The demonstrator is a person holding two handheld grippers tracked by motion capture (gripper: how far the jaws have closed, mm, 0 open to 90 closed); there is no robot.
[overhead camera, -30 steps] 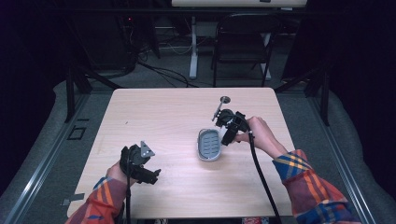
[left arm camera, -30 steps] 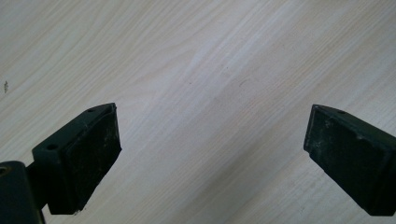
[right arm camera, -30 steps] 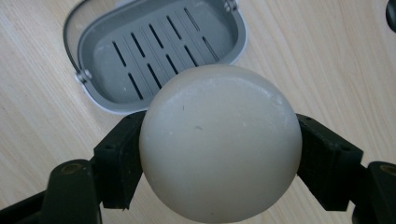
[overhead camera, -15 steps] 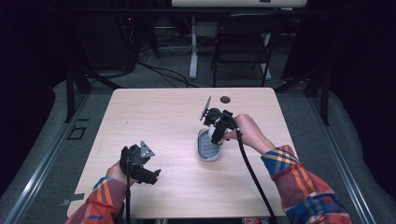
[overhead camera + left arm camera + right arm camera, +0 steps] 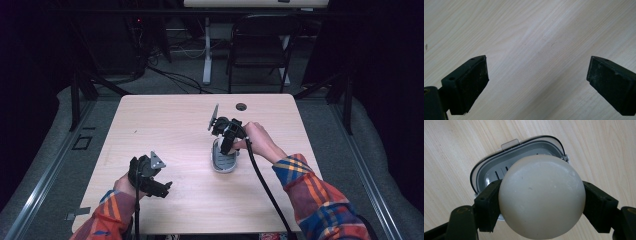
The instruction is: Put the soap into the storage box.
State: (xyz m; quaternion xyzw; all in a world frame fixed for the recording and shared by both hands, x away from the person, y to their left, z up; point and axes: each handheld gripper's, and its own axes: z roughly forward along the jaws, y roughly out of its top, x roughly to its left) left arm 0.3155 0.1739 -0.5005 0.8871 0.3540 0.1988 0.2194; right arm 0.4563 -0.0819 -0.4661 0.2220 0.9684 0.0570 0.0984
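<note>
Right gripper [image 5: 541, 202] gripping soap [image 5: 541, 196], now above dish [image 5: 499, 170] (previously beside)

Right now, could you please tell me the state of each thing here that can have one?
Soap: clamped between the right gripper's jaws, held above the dish.
Soap dish: open, slotted tray empty, on the table.
Right gripper: shut on the soap.
Left gripper: open, holding nothing, over bare table.
</note>
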